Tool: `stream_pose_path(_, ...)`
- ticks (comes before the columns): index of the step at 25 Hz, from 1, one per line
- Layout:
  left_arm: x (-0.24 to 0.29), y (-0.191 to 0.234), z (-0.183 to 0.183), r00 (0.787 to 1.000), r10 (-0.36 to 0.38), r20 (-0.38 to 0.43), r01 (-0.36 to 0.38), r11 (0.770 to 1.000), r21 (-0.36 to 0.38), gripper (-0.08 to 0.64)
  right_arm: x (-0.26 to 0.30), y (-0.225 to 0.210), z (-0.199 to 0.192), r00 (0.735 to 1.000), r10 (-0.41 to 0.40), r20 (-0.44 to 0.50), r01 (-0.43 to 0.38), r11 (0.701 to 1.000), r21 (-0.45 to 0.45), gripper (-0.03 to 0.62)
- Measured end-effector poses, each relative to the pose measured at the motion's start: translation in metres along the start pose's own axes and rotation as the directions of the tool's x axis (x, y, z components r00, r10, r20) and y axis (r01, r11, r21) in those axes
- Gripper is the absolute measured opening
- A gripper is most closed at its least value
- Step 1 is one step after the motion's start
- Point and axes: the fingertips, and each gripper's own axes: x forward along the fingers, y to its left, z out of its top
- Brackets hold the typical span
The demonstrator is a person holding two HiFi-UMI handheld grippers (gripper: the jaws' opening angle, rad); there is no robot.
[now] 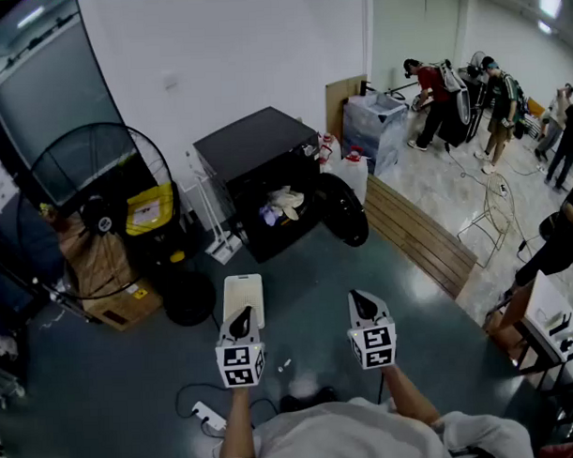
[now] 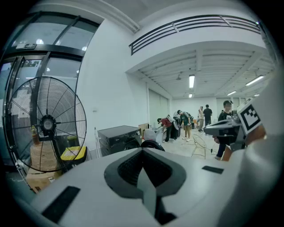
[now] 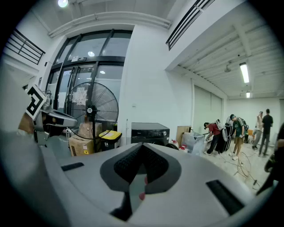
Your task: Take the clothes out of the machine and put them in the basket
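**Grey floor, white wall: both tongs shut and empty, clothes in the drum**

Grey-blue floor, white wall behind. Black washing machine (image 1: 265, 163) stands against that wall. Its round door (image 1: 347, 210) is swung open to the machine's right, as the head view shows it. Open drum mouth holds the clothes (image 1: 281, 203): a pale bundle with something purplish beside it.

White basket (image 1: 243, 298) sits on the floor in front of the machine, well apart from it, on the person's side. It looks empty from above.

Left gripper (image 1: 240, 321) hangs over the basket's near edge, jaws pressed together, nothing between them. Right gripper (image 1: 362, 303) is level with it, just right of the basket and out in front of the machine's door. Its jaws are likewise together and empty. Both point toward the machine, tipped slightly down. Neither touches machine, clothes or basket.

Left of the machine:
- big floor fan (image 1: 98, 197)
- yellow-lidded bin (image 1: 152, 207), between fan and machine
- cardboard box (image 1: 120, 297) at the fan's foot

Right of the machine:
- white jugs (image 1: 350, 165) with red caps, just beside it
- wrapped crate (image 1: 377, 126) behind those
- wood-slat strip (image 1: 423, 235) along the floor
- farther right, several people (image 1: 442, 101) on pale tiles, well apart from the machine

Power strip (image 1: 209, 419) lies on the floor beyond the basket from the machine, near the person.
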Motion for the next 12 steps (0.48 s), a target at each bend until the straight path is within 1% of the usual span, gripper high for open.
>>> stream_pose_path(8, 0.002, -0.024, 0.003, 1.000, 0.019, 0.005, -0.019, 1.000, -0.002, 0.018, -0.008, -0.011, -0.007, 0.999, 0.038, 0.003, -0.038, 0.999, -0.006, 0.023)
stream_pose_path(12, 0.004, -0.035, 0.001, 1.000, 0.026, 0.004, -0.026, 1.000, -0.002, 0.018, -0.008, -0.017, -0.011, 0.998, 0.057, 0.008, -0.057, 0.998, 0.005, 0.023)
